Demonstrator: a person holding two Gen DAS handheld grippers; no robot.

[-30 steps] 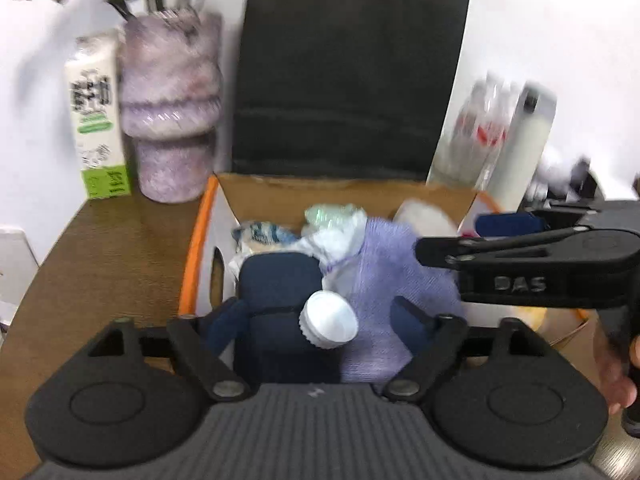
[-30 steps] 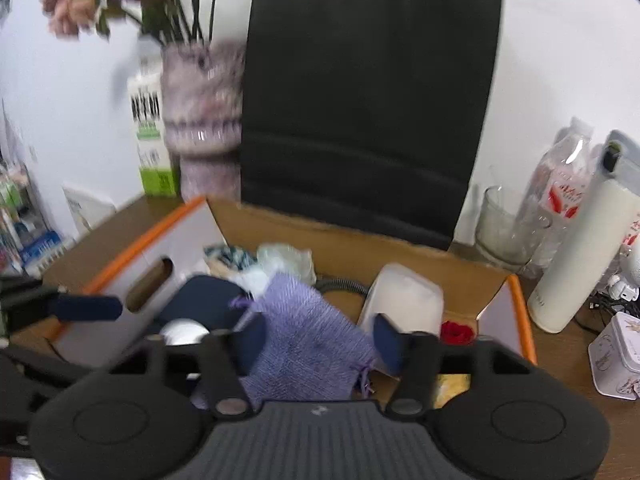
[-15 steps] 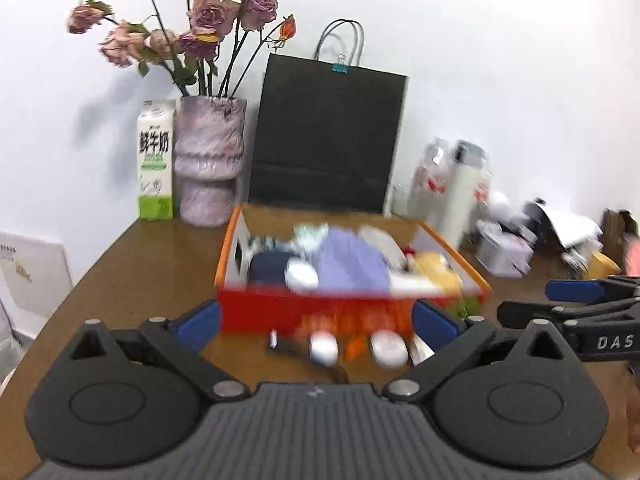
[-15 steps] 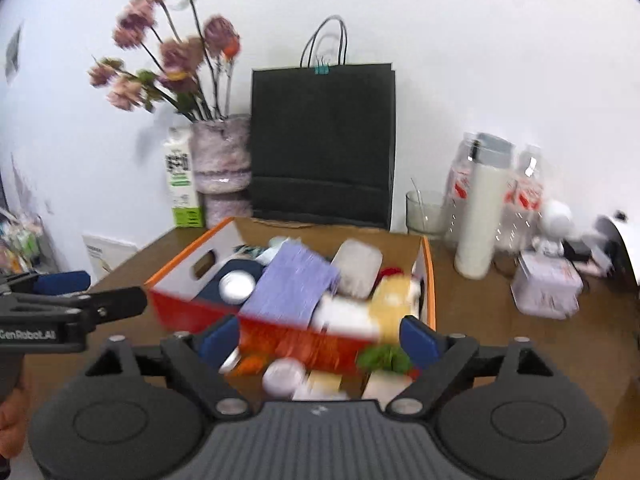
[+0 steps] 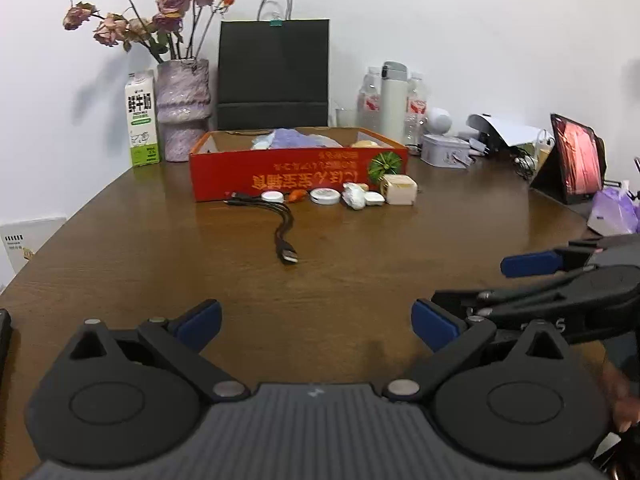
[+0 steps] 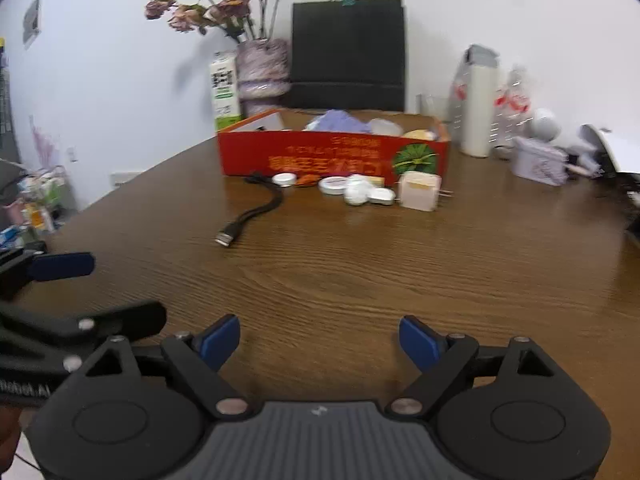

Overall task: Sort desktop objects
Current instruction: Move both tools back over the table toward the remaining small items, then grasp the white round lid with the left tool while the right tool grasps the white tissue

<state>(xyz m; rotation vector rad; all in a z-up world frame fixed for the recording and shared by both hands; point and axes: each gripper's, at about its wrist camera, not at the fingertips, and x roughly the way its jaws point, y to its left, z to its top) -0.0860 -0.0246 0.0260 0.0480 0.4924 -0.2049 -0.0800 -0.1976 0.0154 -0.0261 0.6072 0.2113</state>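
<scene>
**Both grippers empty, short of the box row**

Landmark: red box [image 5: 298, 170] at the far middle of the table [image 5: 160, 264]. Left to right along its front wall: black cable [image 5: 285, 236], running from the wall out toward the grippers, plug end nearest; white cap [image 5: 273, 196]; small orange piece [image 5: 296, 195]; round tin [image 5: 325, 196]; crumpled white lump [image 5: 354, 198]; flat white case [image 5: 374, 199]; cream charger [image 5: 399, 189], prongs pointing right. All lie just in front of the box, touching or nearly so. Box already holds a purple cloth [image 5: 298, 139] and other bits.

Left gripper [image 5: 316, 322]: jaws spread wide, nothing between them, well back from the box. Right gripper [image 6: 320, 340]: likewise spread and empty, alongside the left one.

Judgement: step in hand is reaching for the next loose item. The cable plug is closest, straight ahead of the left gripper and ahead-left of the right. Best to come in low, straddle the cable just behind the plug, crosswise to its run, and close firmly; expect the tail to drag the cap. Charger suits the right gripper, gripped across its flat sides.
</scene>
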